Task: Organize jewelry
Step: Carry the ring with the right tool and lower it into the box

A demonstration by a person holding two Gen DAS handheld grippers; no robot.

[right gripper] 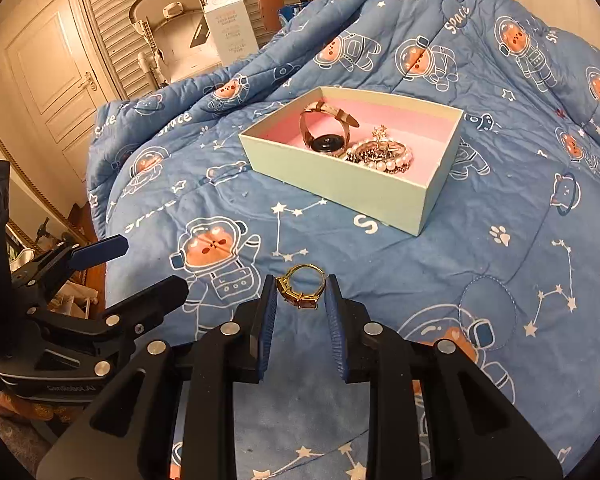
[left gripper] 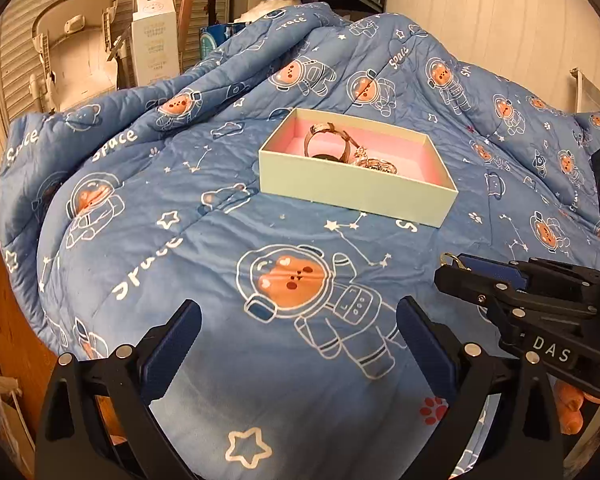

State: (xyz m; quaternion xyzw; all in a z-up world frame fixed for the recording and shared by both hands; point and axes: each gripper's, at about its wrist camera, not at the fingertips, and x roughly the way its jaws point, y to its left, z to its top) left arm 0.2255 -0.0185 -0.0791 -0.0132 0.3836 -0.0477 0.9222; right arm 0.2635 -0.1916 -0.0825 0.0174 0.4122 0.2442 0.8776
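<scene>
A: Where is the gold ring point(right gripper: 301, 286) at this moment?

B: It sits clamped between the two blue pads of the right gripper point(right gripper: 300, 300), which is clenched on it. The band stands upright, with its amber stones toward the camera, above the blue quilt point(right gripper: 480, 240) that covers the bed.

A: And the left gripper point(left gripper: 298, 320)?

B: Released. Its fingers point(left gripper: 172, 344) stand wide apart with only quilt between them. From the right wrist view it hangs off to the left side, over the bed's left edge.

A: Where is the box point(right gripper: 340, 184)?

B: Near the middle of the bed, well apart from both grippers and farther from the camera than the ring. It is a pale green open box with a pink lining.

A: What lies in it?

B: A watch point(right gripper: 327, 130) with a dark face and a brownish strap stands on its side in the box's left half. Just beside it, to the right, a pile of pearl bracelets point(right gripper: 384, 154) touches the near wall.

A: Anything beyond the bed?

B: A white carton point(right gripper: 230, 20) stands past the far-left corner, and a panelled door point(right gripper: 56, 68) shows on the left.
</scene>
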